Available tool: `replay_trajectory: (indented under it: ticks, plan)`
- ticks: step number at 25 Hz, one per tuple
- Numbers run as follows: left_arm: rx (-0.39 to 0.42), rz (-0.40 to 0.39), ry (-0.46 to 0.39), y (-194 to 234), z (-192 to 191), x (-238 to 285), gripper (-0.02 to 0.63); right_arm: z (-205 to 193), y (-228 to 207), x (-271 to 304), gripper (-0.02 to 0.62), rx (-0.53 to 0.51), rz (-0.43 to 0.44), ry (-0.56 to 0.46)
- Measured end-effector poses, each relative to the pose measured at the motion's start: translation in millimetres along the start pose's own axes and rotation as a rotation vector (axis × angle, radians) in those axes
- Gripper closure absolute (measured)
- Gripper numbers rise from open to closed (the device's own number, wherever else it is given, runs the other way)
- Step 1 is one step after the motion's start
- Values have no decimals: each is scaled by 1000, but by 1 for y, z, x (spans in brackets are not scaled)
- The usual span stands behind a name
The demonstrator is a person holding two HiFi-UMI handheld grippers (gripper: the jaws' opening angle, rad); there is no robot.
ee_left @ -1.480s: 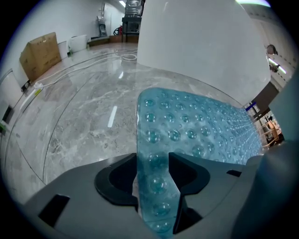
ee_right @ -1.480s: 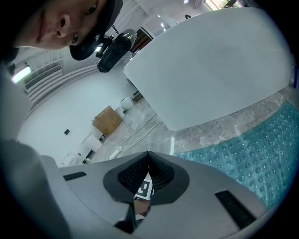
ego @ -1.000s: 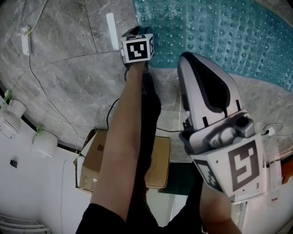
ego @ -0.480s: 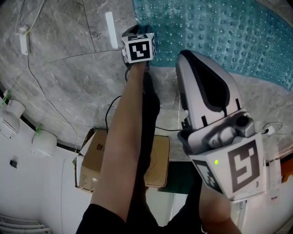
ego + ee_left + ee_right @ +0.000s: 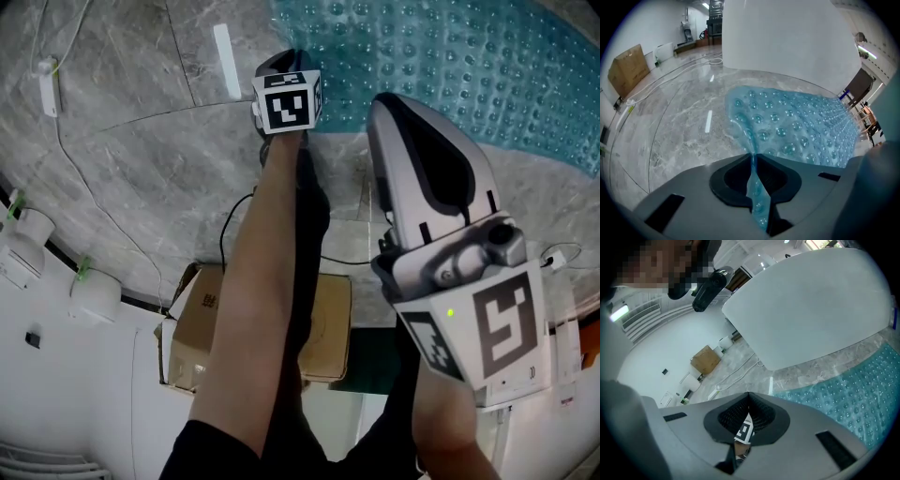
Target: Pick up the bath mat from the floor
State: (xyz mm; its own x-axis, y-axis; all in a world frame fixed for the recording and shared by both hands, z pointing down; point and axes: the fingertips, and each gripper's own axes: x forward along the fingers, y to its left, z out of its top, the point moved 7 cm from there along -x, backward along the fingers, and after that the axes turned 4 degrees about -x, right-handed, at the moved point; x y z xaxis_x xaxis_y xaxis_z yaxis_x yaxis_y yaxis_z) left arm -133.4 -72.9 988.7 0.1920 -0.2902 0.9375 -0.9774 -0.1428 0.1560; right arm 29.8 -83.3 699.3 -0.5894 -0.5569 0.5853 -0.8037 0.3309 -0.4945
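A translucent teal bath mat (image 5: 450, 56) with round bumps lies on the grey marble floor, also seen in the left gripper view (image 5: 801, 122) and the right gripper view (image 5: 843, 394). My left gripper (image 5: 281, 58) points steeply down at the mat's near corner. Its jaws have just been closing, and in its own view the left gripper (image 5: 751, 158) pinches a raised fold of the mat's edge between the pads. My right gripper (image 5: 389, 105) hangs above the floor nearer to me, apart from the mat. The right gripper (image 5: 749, 393) has its jaws together with nothing in them.
A cardboard box (image 5: 202, 323) sits by the person's legs. A short white strip (image 5: 225, 61) lies on the floor left of the mat, and thin cables (image 5: 94, 202) run across the tiles. A big white curved fixture (image 5: 787, 37) stands behind the mat.
In the head view the left gripper stays at the mat's near corner and the right gripper keeps its place; only a slight shift of the whole picture shows.
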Motion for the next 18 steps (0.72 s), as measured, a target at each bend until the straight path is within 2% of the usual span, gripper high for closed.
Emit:
replay_trajectory:
  ticks: [5, 10, 14, 18]
  plan:
    - [40, -55, -13, -10, 4, -17, 565, -1, -3, -3, 583, -15, -24, -4]
    - [75, -65, -21, -25, 10, -51, 566, -4, 4, -6, 583, -112, -42, 4]
    - [91, -75, -13, -44, 20, -84, 569, 1, 8, -24, 583, -151, -71, -2]
    - [153, -126, -41, -69, 39, -123, 571, 7, 13, -51, 583, -156, -123, -2]
